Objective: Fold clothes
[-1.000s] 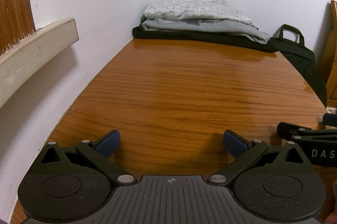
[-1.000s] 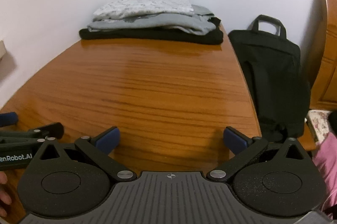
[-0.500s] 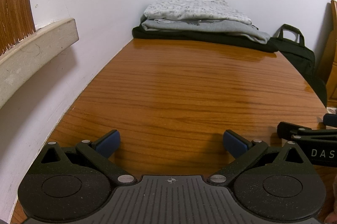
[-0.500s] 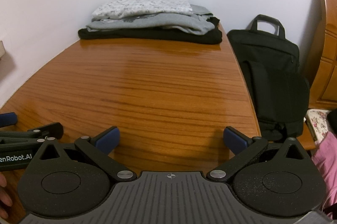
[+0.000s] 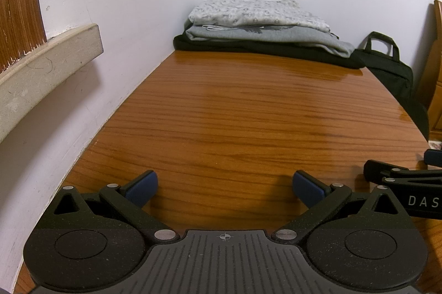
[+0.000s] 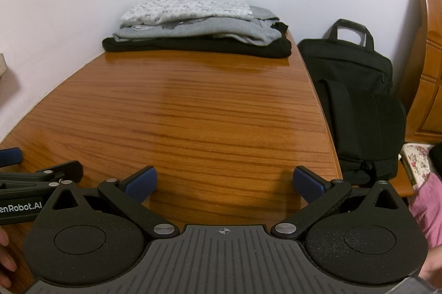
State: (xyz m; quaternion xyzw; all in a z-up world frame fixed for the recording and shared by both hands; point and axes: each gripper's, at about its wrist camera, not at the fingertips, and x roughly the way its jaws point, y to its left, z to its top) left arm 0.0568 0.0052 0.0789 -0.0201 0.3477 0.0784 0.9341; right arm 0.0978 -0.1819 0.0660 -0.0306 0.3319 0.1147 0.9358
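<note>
Left gripper (image 5: 225, 184) and right gripper (image 6: 225, 183): jaws spread wide, holding nothing.

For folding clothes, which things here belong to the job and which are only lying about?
Job: patterned white garment, grey sweatshirt, black garment, left tool, right tool.

Lying about: black bag, floral cloth, wooden table.
</note>
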